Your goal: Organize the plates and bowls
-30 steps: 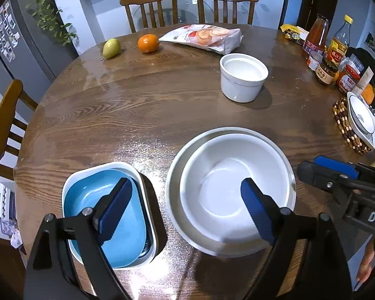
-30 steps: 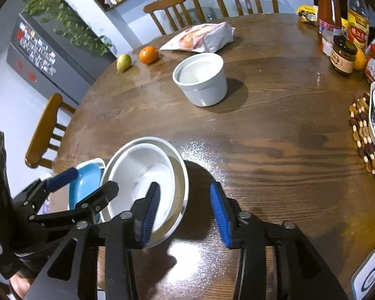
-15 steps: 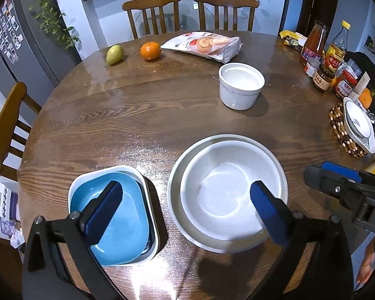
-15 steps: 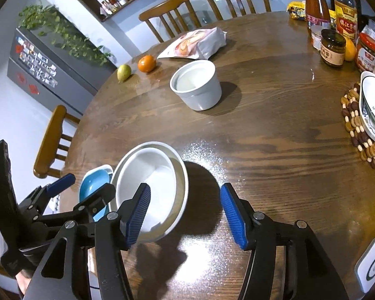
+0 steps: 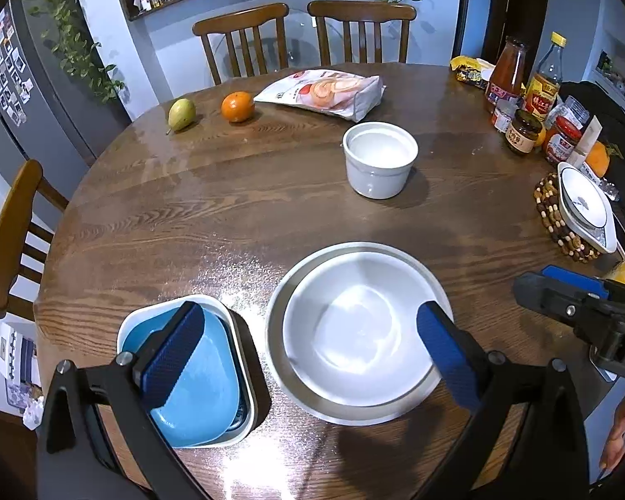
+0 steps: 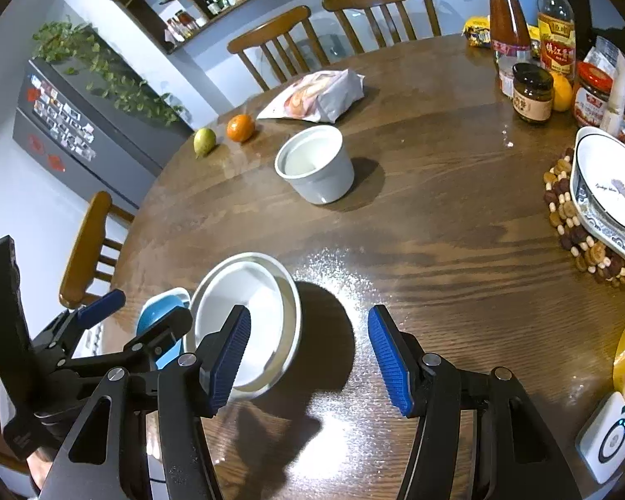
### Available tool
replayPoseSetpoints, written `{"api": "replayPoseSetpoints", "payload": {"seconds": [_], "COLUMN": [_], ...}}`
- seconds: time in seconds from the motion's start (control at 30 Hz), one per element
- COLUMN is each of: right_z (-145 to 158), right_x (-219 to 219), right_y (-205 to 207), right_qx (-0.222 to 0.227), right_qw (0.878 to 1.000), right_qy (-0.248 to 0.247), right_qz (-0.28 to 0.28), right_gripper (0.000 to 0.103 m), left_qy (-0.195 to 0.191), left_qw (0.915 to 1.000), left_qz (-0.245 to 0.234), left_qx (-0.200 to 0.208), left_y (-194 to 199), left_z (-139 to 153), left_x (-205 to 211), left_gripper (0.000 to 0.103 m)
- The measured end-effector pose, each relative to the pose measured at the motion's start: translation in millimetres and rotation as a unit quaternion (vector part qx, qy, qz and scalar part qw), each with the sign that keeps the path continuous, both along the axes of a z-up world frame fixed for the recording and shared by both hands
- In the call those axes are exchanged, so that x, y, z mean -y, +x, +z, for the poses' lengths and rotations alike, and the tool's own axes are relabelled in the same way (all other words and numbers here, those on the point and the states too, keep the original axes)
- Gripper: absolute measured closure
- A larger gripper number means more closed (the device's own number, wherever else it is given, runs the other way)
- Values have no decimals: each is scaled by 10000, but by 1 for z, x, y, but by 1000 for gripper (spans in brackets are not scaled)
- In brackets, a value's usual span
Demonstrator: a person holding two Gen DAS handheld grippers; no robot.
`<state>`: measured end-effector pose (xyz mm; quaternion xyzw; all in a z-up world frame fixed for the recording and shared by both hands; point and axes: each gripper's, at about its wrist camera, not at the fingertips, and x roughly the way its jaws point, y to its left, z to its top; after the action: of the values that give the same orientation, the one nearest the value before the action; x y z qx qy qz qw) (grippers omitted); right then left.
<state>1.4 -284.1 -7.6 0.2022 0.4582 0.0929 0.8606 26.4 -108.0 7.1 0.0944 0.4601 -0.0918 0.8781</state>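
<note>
A white bowl (image 5: 354, 325) sits nested in a wider white plate (image 5: 296, 391) near the table's front edge. To its left a blue square dish (image 5: 196, 391) lies inside a white square dish (image 5: 246, 375). My left gripper (image 5: 308, 350) hangs open above both stacks, touching neither. My right gripper (image 6: 308, 358) is open over bare wood just right of the nested bowl (image 6: 262, 304), with nothing between its pads. A deep white round bowl (image 5: 379, 162) stands alone mid-table. A patterned bowl (image 6: 612, 183) rests on a beaded trivet (image 6: 562, 225) at the right.
A pear (image 5: 182, 113), an orange (image 5: 237, 106) and a snack bag (image 5: 325, 91) lie at the far side. Bottles and jars (image 5: 521, 96) crowd the far right. Wooden chairs (image 5: 246, 37) ring the table. A small white device (image 6: 608, 437) sits near the right front edge.
Both grippers have opened wider and lifted back a little from the nested white bowl. The right gripper's left pad no longer overlaps the bowl's rim as closely. No dish has moved.
</note>
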Motion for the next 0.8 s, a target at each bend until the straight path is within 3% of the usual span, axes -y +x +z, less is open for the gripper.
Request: {"api": "replayPoseSetpoints", "payload": {"seconds": [0.1,0.17,0.37,0.47,0.8], "right_z": [2,2,3,3,12], "right_x": [2,3,5,7,2], "right_y": [-2,-3,-3,-5,-12], "right_qx": [51,68,102,127,335], "right_qw": [10000,10000,9999,9999,9994], "right_qy": [-5,-5,7,18,-8], "right_qz": [-11,-36,-46,-55,27], "right_gripper": [40,31,29,14,8], "left_qy": [-1,4,-5,-15,-21], "left_qw": [10000,10000,10000,9999,9998], "left_qz": [-35,-37,-15,8,107], "left_qx": [19,31,89,113,185], "left_y": [-1,-2,-5,-7,-9], "left_z": [1,2,5,6,11], "left_x": [3,4,5,4,-4], "left_gripper": [1,1,1,1,1]}}
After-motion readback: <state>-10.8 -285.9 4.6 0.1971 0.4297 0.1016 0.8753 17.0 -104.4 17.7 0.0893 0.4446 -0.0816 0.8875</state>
